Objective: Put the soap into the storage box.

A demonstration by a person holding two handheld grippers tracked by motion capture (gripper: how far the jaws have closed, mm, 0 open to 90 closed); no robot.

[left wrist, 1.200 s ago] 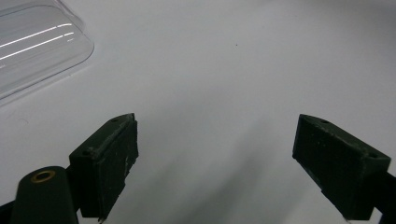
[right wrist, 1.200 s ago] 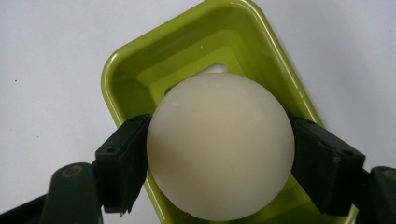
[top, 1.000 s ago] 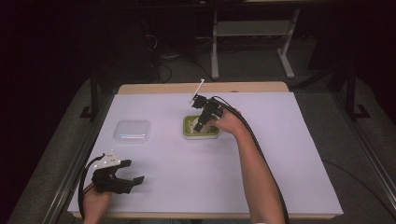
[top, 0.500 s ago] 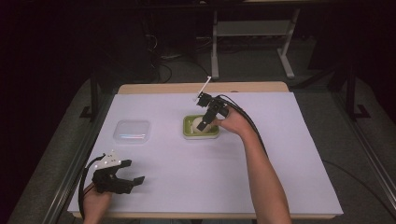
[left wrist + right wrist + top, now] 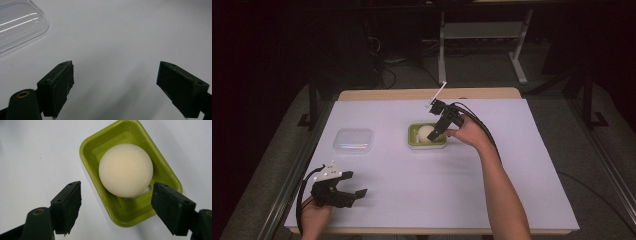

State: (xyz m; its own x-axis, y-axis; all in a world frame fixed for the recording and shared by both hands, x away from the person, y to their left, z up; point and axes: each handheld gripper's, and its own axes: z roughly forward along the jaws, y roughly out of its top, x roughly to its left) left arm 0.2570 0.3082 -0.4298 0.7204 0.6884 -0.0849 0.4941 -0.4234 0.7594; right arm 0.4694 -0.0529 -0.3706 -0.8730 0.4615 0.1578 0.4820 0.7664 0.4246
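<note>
One smooth, round ball in the green tray near the table's far edge looks slippery, so the right gripper's open jaws should pinch its widest part, while the left gripper waits open.

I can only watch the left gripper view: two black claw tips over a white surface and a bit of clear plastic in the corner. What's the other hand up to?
Observer: The right claw hangs over a green tray near the middle of the table, jaws open.
Operator: Is there anything in that tray?
Observer: Yes, one pale, cream-coloured ball sits in it. The open jaws stand to either side of it, not touching it.
Operator: And that clear plastic thing I see, what is it?
Observer: A clear rounded-rectangle lid or container, lying flat on the table to the left of the tray, apart from it. The left claw rests near the table's front left corner, open.
</note>
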